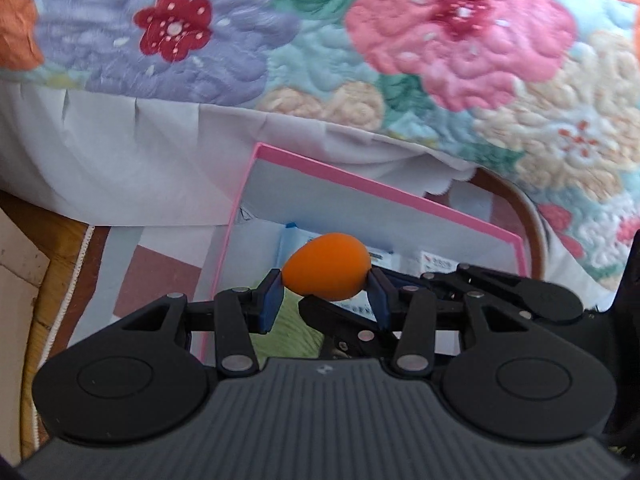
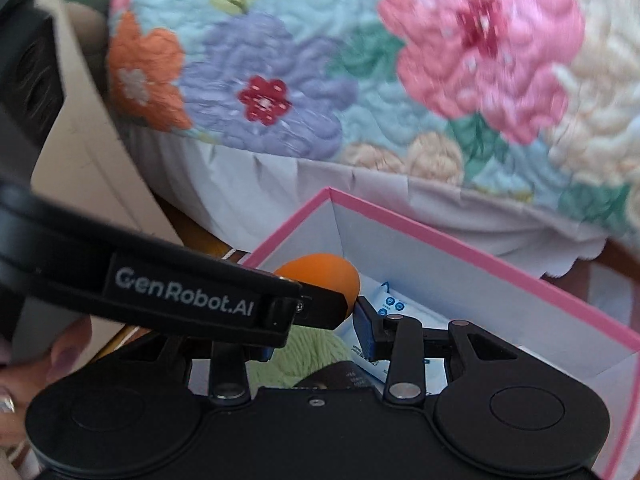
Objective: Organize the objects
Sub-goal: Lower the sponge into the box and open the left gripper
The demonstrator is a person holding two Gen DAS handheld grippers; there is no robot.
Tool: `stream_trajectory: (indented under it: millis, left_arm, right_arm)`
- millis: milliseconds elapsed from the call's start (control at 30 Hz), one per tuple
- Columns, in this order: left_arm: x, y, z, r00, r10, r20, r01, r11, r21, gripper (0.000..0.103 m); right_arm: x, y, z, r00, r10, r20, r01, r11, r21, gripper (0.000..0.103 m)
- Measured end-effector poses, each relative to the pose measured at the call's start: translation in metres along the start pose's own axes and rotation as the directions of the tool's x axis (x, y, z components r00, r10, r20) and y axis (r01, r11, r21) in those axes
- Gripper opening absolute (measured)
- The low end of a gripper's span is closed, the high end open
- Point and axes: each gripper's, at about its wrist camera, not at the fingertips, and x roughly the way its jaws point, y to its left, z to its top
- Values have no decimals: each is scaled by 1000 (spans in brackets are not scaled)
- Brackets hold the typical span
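My left gripper (image 1: 325,280) is shut on an orange egg-shaped sponge (image 1: 326,266) and holds it over the pink-rimmed white box (image 1: 384,190). The same sponge (image 2: 320,276) shows in the right wrist view, over the box's (image 2: 460,240) near corner, with the left gripper's black body crossing in front of it. My right gripper (image 2: 316,332) hangs over the box with its jaws apart and nothing between them; its left finger is hidden behind the left gripper. Inside the box lie a green yarn ball (image 2: 308,356), white packets with blue print (image 2: 392,304) and a dark item (image 2: 340,376).
A floral quilt (image 1: 460,40) over a white bed skirt (image 1: 140,160) fills the background behind the box. A brown round object (image 1: 524,216) sits right of the box. A patterned mat (image 1: 132,276) and wooden floor (image 1: 52,232) lie to the left. A cardboard panel (image 2: 92,148) stands at left.
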Motion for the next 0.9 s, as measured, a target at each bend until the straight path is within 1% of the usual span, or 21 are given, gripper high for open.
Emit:
stream_trajectory:
  millis: [100, 133, 200, 300, 333, 400, 433, 533, 600, 667, 700, 767, 900]
  left_arm:
    - [8, 2, 5, 1000, 13, -11, -12, 1000, 10, 43]
    - [10, 3, 5, 1000, 11, -13, -11, 1000, 14, 44]
    - [14, 3, 5, 1000, 29, -10, -29, 999, 21, 45]
    - [18, 0, 2, 998, 61, -5, -61, 997, 49, 54]
    - [17, 0, 0, 999, 51, -5, -50, 997, 59, 59]
    - [16, 0, -3, 999, 33, -1, -33, 998, 58, 61]
    - [14, 1, -3, 1000, 30, -3, -30, 998, 58, 62]
    - [6, -2, -3, 999, 42, -7, -41, 997, 68, 63]
    - [-3, -4, -5, 998, 55, 6, -55, 996, 72, 63]
    - [-14, -7, -9, 998, 59, 29, -61, 995, 79, 68]
    - [-19, -7, -12, 997, 64, 36, -66, 995, 79, 68]
    - [-30, -6, -17, 997, 73, 30, -75, 994, 82, 68]
    - [-51, -4, -27, 997, 74, 4, -74, 995, 72, 68]
  right_arm:
    - [12, -7, 1, 1000, 12, -4, -12, 999, 33, 43]
    - [14, -7, 0, 1000, 11, -3, -11, 999, 30, 44]
    - [18, -7, 0, 1000, 6, -5, -5, 1000, 26, 44]
    - [23, -9, 0, 1000, 10, -14, -10, 999, 35, 45]
    - [24, -10, 0, 1000, 7, -18, -6, 999, 37, 45]
    - [27, -11, 0, 999, 9, -45, -7, 1000, 30, 45]
    - [26, -11, -1, 999, 4, -41, -3, 1000, 31, 45]
    - [21, -11, -1, 999, 19, -28, -18, 999, 42, 45]
    - [18, -12, -3, 1000, 13, -25, -11, 998, 60, 45]
    - [11, -14, -9, 1000, 11, -12, -9, 996, 91, 45]
    - [6, -15, -13, 1000, 8, -13, -6, 993, 117, 45]
    - [-3, -15, -21, 1000, 9, -16, -7, 990, 141, 46]
    - [-27, -3, -38, 1000, 18, -20, -15, 989, 147, 46]
